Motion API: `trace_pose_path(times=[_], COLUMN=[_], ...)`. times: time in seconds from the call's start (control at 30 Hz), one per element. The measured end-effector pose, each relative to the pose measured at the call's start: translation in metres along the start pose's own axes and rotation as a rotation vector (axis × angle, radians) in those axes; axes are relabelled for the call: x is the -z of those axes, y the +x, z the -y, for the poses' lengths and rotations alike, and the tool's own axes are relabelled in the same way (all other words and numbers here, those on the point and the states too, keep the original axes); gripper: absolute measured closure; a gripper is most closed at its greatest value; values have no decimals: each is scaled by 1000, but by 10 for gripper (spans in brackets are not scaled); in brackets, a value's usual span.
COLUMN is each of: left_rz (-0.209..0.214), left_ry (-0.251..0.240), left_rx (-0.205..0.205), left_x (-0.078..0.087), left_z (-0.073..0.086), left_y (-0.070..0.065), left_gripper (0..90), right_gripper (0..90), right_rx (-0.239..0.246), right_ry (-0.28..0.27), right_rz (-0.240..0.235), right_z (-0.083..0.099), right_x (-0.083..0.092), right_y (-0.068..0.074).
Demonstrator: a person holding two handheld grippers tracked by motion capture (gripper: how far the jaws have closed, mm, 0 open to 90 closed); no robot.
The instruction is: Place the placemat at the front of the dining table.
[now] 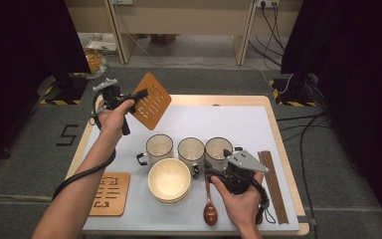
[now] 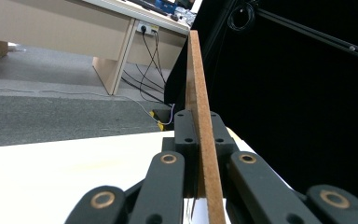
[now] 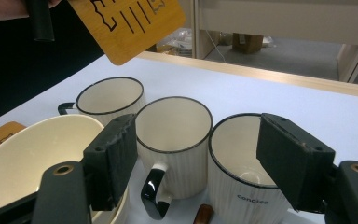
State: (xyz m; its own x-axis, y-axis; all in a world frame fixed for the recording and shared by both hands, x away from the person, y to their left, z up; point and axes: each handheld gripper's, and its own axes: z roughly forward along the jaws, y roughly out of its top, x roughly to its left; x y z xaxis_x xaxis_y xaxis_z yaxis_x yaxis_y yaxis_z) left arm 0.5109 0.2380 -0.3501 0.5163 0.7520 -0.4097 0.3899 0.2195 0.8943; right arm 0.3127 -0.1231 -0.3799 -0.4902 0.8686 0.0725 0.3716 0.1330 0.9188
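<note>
My left gripper [image 1: 138, 95] is shut on a square wooden coaster [image 1: 151, 101] with cut-out slots, holding it tilted in the air above the table's far left corner. In the left gripper view the coaster [image 2: 200, 93] stands edge-on, clamped between the black jaws of my left gripper [image 2: 199, 130]. My right gripper [image 1: 218, 170] stands open low at the front right, its pads [image 3: 114, 154] apart and nothing between them. Just beyond it stand the middle mug [image 3: 175, 135] and the right mug [image 3: 242, 158]. The lifted coaster [image 3: 130, 23] hangs at the top left of the right gripper view.
Three cream mugs [image 1: 159, 147], [image 1: 191, 150], [image 1: 218, 148] line up mid-table on the white mat [image 1: 238, 119]. A cream bowl [image 1: 169, 180] sits in front of them, a brown spoon [image 1: 210, 211] to its right. A second coaster [image 1: 110, 193] lies front left, brown sticks [image 1: 273, 186] at the right edge.
</note>
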Motion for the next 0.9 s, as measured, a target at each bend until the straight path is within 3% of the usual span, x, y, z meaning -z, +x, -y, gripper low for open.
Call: trace_pose_path(times=[0.9], left_rz=[3], left_ry=[18], left_rx=[1], left_x=[-29], left_z=[-2], left_y=[-9], left_gripper=[861], right_gripper=[291], right_rx=[-8], right_ry=[-1], right_rz=[4], right_z=[4], right_x=[4], right_y=[-8])
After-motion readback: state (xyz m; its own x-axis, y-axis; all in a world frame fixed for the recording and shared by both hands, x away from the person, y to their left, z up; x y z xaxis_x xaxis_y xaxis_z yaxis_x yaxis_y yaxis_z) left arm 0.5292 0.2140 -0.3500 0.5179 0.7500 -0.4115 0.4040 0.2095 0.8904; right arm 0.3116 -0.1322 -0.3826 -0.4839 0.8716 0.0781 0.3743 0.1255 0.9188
